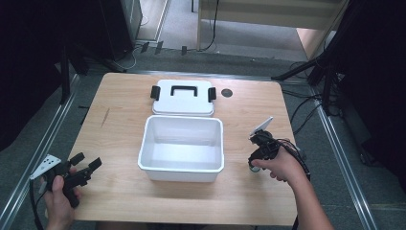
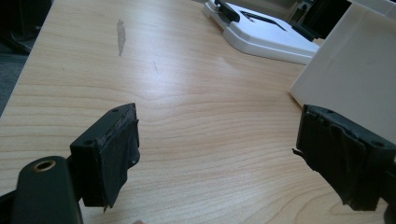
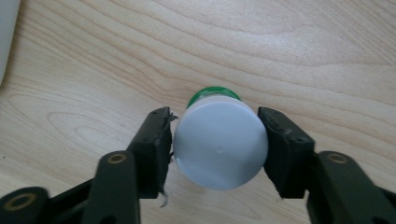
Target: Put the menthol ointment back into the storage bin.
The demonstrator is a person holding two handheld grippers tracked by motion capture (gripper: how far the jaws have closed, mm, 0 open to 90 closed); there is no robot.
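right jaws: clamped on the bottle, one black pad against each side of its round white end; midpoint of the right gripper on that white face
bottle: small, white end toward the right gripper view's camera, green band at the far end just above the wood; lying low over the table, contact with the wood not clear
bottle's place: near the table's right front, to the right of the tub and apart from it; in the high view a pale sliver under the right hand
right gripper, high view: right gripper pointing down at the table, grey plate tilted up above it, cable trailing along the wrist
left jaws: spread wide, nothing between them but bare wood; left gripper low over the table
left gripper, high view: left gripper at the front left corner, held in the left hand, aimed toward the tub
tub: white, rectangular, open, at the table's middle; its corner at the right edge of the left gripper view
lid: white with black handle and two black latches, flat on the table just behind the tub; also far off in the left gripper view
mark: grey scuff on the wood left of the tub
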